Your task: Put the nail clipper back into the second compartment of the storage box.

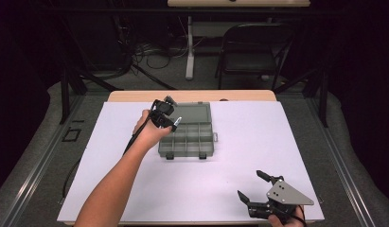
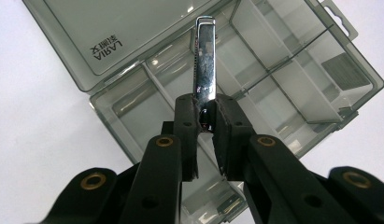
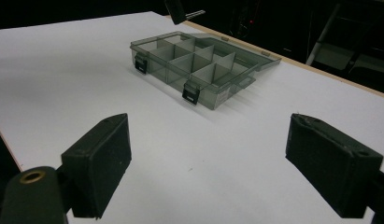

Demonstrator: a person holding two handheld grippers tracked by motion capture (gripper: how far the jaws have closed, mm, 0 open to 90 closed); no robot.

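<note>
A smoky clear compartment box (image 1: 188, 140) lies open in the middle of the white sheet, its lid (image 1: 196, 112) folded flat toward the far side. My left gripper (image 1: 171, 123) hovers over the box's left end, shut on a slim shiny metal bar (image 2: 204, 60). In the left gripper view the bar sticks out of my left gripper (image 2: 206, 106) above the divided compartments (image 2: 292, 79). My right gripper (image 1: 251, 185) rests near the front right corner, jaws wide apart and empty. The right gripper view shows the box (image 3: 199, 70) well beyond my right gripper (image 3: 208, 154).
The white sheet (image 1: 239, 156) covers a wooden table whose far edge (image 1: 135, 96) shows. Two black latches (image 3: 191, 93) face the near side of the box. A folding chair (image 1: 256, 52) and cables stand on the floor behind the table.
</note>
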